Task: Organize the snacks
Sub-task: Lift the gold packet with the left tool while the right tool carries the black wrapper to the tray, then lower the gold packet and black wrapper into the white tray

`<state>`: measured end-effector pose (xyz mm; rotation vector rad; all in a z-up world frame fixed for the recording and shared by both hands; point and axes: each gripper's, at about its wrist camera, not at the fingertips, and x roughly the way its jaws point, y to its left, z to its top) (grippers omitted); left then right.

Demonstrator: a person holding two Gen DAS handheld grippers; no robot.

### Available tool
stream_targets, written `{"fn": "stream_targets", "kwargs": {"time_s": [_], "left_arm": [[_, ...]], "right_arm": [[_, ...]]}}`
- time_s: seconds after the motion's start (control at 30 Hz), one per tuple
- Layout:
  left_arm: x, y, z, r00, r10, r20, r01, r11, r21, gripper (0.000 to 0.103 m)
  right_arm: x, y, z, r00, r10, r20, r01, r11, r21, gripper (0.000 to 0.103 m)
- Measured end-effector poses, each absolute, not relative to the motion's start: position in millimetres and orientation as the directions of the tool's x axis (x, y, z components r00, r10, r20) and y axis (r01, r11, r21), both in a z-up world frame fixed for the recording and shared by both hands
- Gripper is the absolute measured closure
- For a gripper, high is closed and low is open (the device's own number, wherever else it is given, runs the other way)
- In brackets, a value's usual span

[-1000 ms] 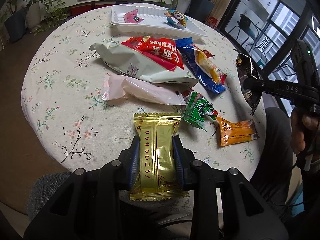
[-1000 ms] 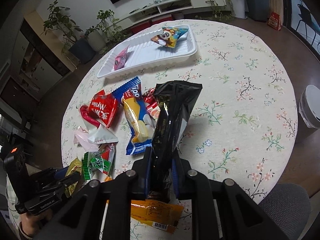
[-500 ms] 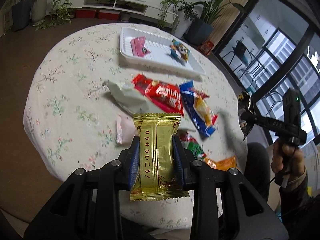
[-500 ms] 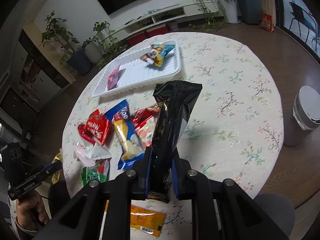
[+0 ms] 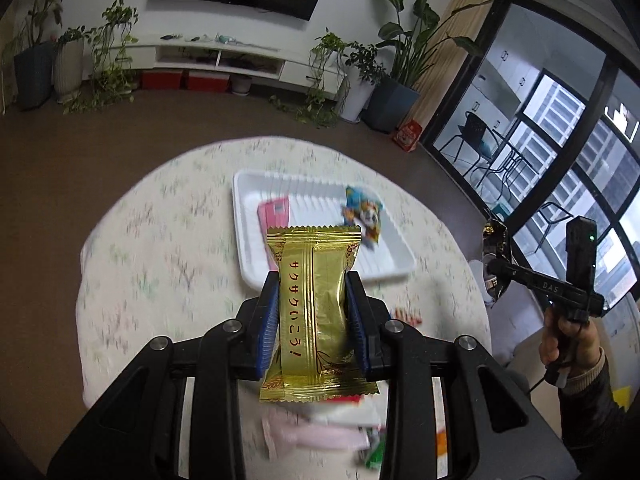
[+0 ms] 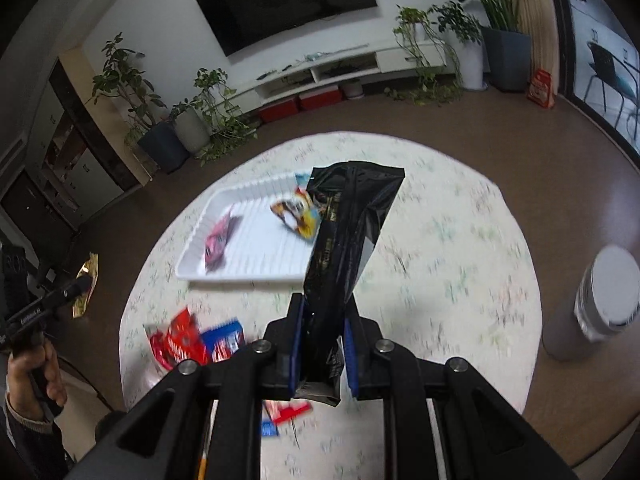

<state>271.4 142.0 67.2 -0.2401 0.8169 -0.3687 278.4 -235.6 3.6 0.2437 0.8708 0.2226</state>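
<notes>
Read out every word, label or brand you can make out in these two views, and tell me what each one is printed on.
"サクサクいこう!" in red, running down the gold snack packet held in the left gripper.
"DAS" on the body of the right gripper, seen from the left wrist view.
Gold print on the black snack packet: too small to read.
Red and blue packets on the table, and the snacks in the white tray: blurred, unreadable.

- The floral table is smeared by motion blur in both views.
- The gold packet hides part of the white tray.
- Loose snacks behind the left claw are blurred, cut off.
- Print on the black packet is too small to read.
</notes>
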Motion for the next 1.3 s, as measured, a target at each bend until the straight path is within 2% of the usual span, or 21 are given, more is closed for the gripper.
{"fn": "stream_targets", "kwargs": {"time_s": [0.23,0.47,0.87,1.3], "left_arm": [[358.1,115.9,78.3,0.61,-0.398,-0.686,0.254,0.918,-0.306,0.074],[430.3,99.6,40.3,0.576,-0.369,-0.729,0.205,0.929,-0.308,0.074],[479.6,89.9,-57.1,0.514,-0.315,-0.798,0.162,0.949,-0.27,0.074],[486.7,94.0,-98.0,0.49,-0.305,-0.817,0.142,0.952,-0.27,0.074]], "right_arm": [[350.2,-188.6,29.1,0.621,0.315,-0.718,-0.215,0.949,0.23,0.084],[408.7,-135.2,7.8,0.539,0.319,-0.78,-0.308,0.936,0.17,0.084],[457.7,-86.0,-67.7,0.41,0.275,-0.87,-0.352,0.927,0.127,0.084],[464.4,-77.0,-101.7,0.351,0.228,-0.908,-0.355,0.93,0.096,0.083]]}}
